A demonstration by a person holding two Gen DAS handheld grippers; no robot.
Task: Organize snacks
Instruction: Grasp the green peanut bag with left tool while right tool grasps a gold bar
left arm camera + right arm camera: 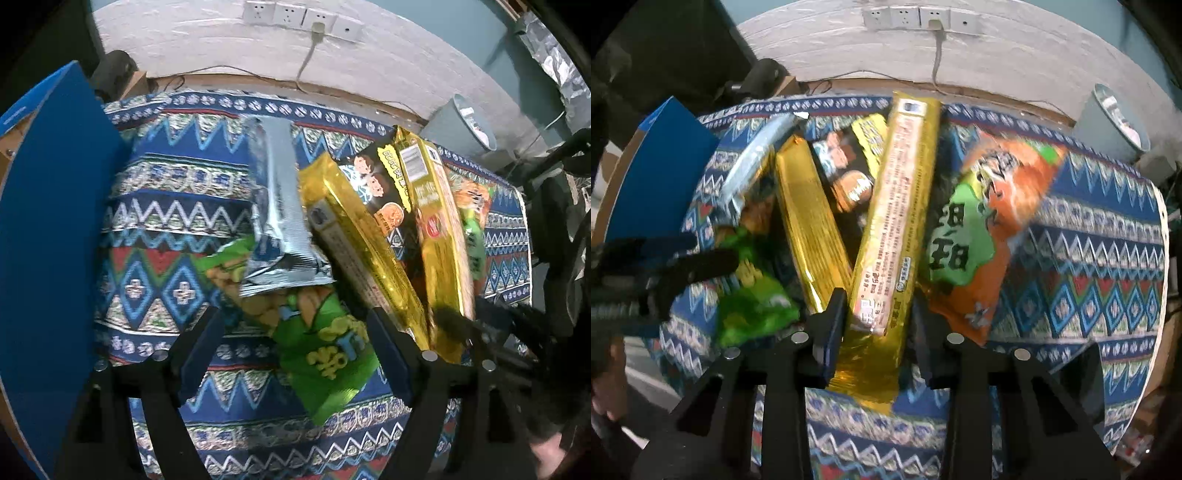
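Behind your surface (177, 206), draped in a blue zigzag-patterned cloth, runs a white wall with a row of sockets (919, 16) and a grey bin (1115, 122) off to the right. Your snacks lie heaped together mid-cloth, overlapping at angles, which is why each one has to be picked out by an exposed end.

Your right hand-held gripper (877, 321) is pinching the near end of a long gold packet (901, 206); its pads press on both sides, and that end juts clear of the pile, so it is the easy place to take hold. An orange-and-green bag (993, 229) lies just beside it, and a second gold packet (809, 225) on the other side.

Your left hand-held gripper (295, 343) is spread wide, straddling a green bag (325, 350) without pressing it. A silver pouch (277, 206) overlaps that bag's far end, so lifting may drag it.

At the left stands a blue box (48, 221), probably where the snacks are bound.
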